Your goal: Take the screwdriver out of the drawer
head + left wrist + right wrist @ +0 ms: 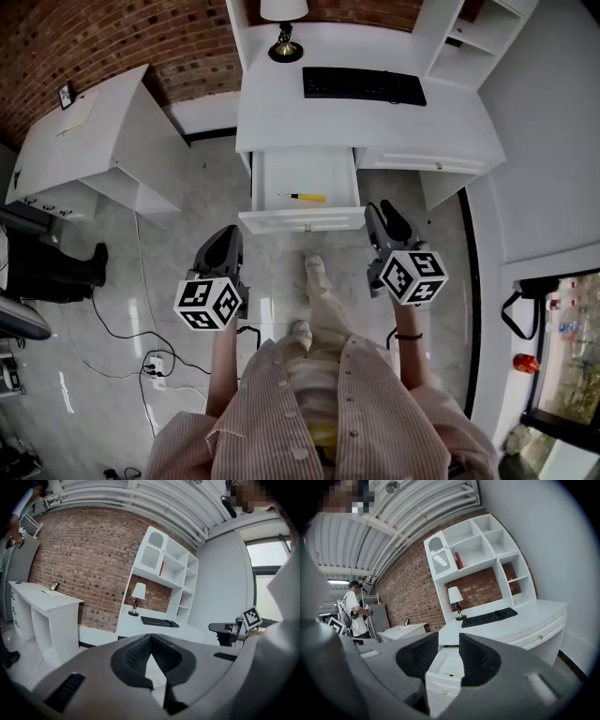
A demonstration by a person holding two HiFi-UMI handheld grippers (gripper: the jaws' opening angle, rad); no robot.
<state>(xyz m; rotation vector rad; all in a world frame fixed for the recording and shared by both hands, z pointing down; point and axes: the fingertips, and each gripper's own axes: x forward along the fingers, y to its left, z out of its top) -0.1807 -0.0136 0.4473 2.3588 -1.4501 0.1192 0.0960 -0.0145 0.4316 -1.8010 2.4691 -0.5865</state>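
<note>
The white desk's drawer (302, 221) stands pulled open. In it lies the screwdriver (305, 197), thin with a yellow handle, roughly crosswise. Both grippers hover in front of the drawer, apart from it. My left gripper (229, 238) is below the drawer's left corner, and its jaws meet at the tips with nothing between them (151, 635). Near the drawer's right corner is my right gripper (380, 214). It is open (448, 637), and between its pads I see the drawer (440, 684) and the screwdriver (453, 675).
A black keyboard (364, 84) and a lamp (285, 37) sit on the desk, under a white shelf unit (473, 550). A white side table (94, 141) stands at the left. Cables and a power strip (155, 364) lie on the floor. Another person (356, 609) stands far off.
</note>
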